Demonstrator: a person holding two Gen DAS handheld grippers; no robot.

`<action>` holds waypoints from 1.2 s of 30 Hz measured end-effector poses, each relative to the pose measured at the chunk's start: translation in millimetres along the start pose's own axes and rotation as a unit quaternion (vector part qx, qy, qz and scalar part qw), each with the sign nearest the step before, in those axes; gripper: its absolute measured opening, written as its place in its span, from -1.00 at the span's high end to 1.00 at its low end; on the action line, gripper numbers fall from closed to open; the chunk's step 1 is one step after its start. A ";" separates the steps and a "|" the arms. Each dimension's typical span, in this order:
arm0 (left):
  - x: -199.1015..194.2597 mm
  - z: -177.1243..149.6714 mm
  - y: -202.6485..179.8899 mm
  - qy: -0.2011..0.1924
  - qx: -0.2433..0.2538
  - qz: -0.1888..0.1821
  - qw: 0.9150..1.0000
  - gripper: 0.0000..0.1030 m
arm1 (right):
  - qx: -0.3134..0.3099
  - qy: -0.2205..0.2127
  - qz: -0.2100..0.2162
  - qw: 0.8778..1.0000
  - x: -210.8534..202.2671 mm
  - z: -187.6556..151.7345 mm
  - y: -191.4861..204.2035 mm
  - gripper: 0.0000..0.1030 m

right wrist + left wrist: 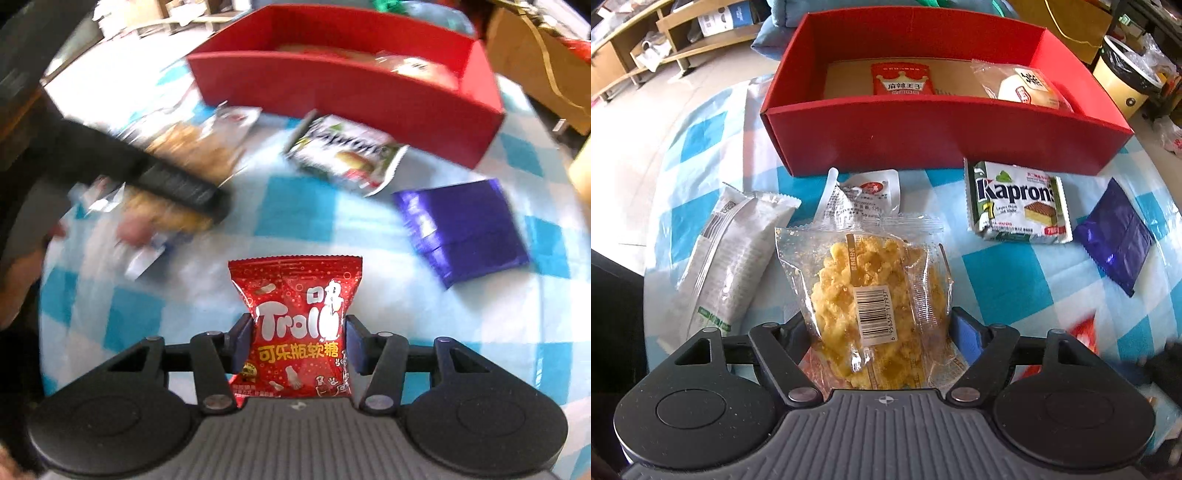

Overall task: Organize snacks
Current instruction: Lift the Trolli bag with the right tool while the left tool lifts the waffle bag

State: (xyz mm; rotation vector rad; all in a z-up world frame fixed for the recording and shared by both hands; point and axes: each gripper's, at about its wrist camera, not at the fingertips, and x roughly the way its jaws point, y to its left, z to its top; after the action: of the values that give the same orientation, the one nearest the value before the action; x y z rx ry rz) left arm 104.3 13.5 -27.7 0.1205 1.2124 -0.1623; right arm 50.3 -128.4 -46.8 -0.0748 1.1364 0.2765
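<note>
Step in hand: both tongs appear loaded and in carry; judged mid-task, two packets already lie in the red box [923, 136], several remain on the checked cloth [1004, 273].
Left gripper [879, 332]: jaws drawn in against the sides of the clear pastry packet [871, 291]; grip sits on the lower half of the packet, barcode facing the camera, upper half standing free ahead of the fingers.
Right gripper [295, 343]: jaws closed narrowly on the Trolli gummy bag [299, 325]; blue pads [242, 343] press both side edges, top seal projecting beyond the fingertips.
Red box contents: red crown sachet [901, 79] near the middle of the floor, wrapped bun [1023, 86] toward the right end; left end of the floor shows bare card.
Still on cloth: white tube pack [727, 254] left of the pastry packet; small torn-looking sachet [864, 195] just behind it; Kaprons wafer pack [1015, 203] just before the box's front wall; purple packet [1115, 236] to its right, apart from the box.
Position relative to box: both held packets are well short of the front wall; the box lies straight ahead of each gripper.
Next move, judged: lift each packet over the front wall, lower into bare floor, then release; the pastry looks crumbly, so a gentle hold suits it.
View note: right wrist view is motion-blurred; the dark shape at its left is probably the left gripper with its packet.
</note>
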 end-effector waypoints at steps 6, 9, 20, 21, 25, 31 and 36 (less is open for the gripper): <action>0.3 -2.1 -1.3 0.006 0.019 -0.006 1.000 -0.70 | 0.038 -0.020 -0.035 0.998 3.4 18.4 -15.4 0.05; 3.6 -3.1 -7.4 0.008 0.036 0.005 0.999 -0.78 | 0.030 -0.024 -0.049 0.998 5.8 22.5 -8.4 -0.11; 12.2 1.6 3.4 0.021 0.029 0.002 0.999 -1.00 | 0.011 -0.009 -0.053 0.998 25.4 23.8 -6.6 -0.94; 11.7 1.3 3.4 0.021 0.028 0.001 0.999 -1.00 | 0.011 -0.003 -0.048 0.999 25.2 25.6 -8.0 -0.94; 7.2 1.5 7.1 0.008 0.025 -0.004 1.000 -0.73 | 0.027 -0.008 -0.053 0.998 17.2 25.4 -16.1 -0.52; -1.2 2.2 6.8 -0.008 0.024 -0.007 1.000 -0.53 | 0.033 -0.017 -0.049 0.998 6.3 19.9 -17.9 0.05; -11.3 -0.8 4.2 -0.020 0.025 -0.018 0.999 -0.52 | 0.041 -0.021 -0.042 0.998 -0.8 16.5 -22.6 0.10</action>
State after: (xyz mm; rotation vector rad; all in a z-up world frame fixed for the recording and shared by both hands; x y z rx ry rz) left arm 100.5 18.5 -17.3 0.1381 1.1705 -0.2261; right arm 70.4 -147.0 -40.9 -0.0442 1.0982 0.1567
